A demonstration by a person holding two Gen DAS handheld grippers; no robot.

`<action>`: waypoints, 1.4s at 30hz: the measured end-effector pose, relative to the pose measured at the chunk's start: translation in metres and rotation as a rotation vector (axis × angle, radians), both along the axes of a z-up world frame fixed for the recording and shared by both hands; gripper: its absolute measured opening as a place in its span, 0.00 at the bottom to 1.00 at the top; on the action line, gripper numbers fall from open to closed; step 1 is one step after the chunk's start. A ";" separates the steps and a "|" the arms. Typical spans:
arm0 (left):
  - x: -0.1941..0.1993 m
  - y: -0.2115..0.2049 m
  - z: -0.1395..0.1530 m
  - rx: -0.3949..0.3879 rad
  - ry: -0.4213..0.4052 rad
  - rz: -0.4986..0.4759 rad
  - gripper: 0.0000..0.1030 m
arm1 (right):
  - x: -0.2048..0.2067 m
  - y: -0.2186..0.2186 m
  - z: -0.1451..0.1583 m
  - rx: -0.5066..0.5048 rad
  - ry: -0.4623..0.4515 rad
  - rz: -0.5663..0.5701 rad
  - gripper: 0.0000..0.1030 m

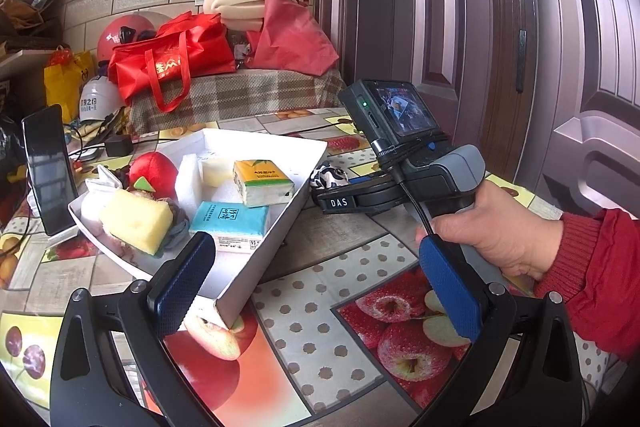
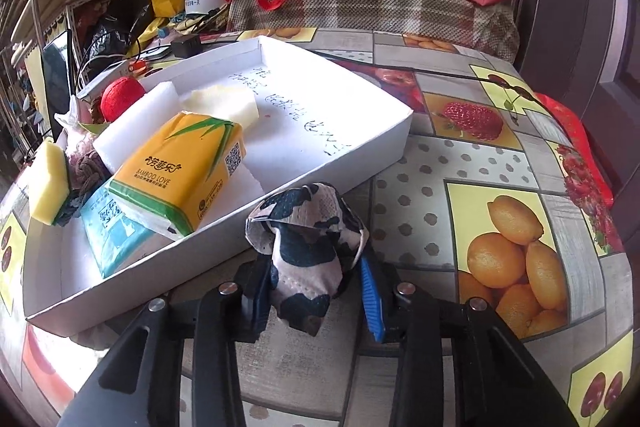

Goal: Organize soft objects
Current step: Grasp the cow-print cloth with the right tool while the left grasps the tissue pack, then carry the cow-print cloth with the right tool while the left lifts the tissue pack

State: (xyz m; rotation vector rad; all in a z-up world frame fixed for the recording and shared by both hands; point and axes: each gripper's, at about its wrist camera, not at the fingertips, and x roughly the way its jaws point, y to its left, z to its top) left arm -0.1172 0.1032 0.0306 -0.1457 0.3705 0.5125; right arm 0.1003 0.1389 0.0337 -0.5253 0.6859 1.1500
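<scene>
Your right claw (image 2: 316,291) grips the crumpled black-and-white cloth mask (image 2: 308,247), last piece outside the filled white cardboard tray (image 2: 360,155); your left claw (image 1: 320,291) waits wide open.

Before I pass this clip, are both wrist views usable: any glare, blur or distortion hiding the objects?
Left wrist: strong fisheye bend with dark corners; glare on the tablecloth; white box sharp. Right wrist: same curvature; cow-print cloth sharp in the right tool; the bright box floor washes out the handwriting slightly.

The box (image 2: 360,151) sits on the table (image 2: 440,227), tissue packs (image 2: 180,171) inside, a crumpled mask (image 2: 308,247) just outside its right wall.
</scene>
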 end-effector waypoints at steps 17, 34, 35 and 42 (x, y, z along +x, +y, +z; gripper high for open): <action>-0.007 0.028 -0.001 -0.059 -0.026 0.153 1.00 | 0.004 -0.076 0.023 0.213 0.009 -0.161 0.36; 0.130 0.117 0.003 -0.033 0.316 0.289 0.94 | 0.017 -0.108 0.027 0.348 0.098 -0.223 0.36; 0.135 0.121 -0.001 -0.036 0.334 0.302 0.94 | 0.018 -0.108 0.027 0.348 0.103 -0.223 0.36; 0.150 0.128 -0.015 -0.041 0.412 0.291 0.88 | 0.020 -0.107 0.027 0.343 0.121 -0.223 0.36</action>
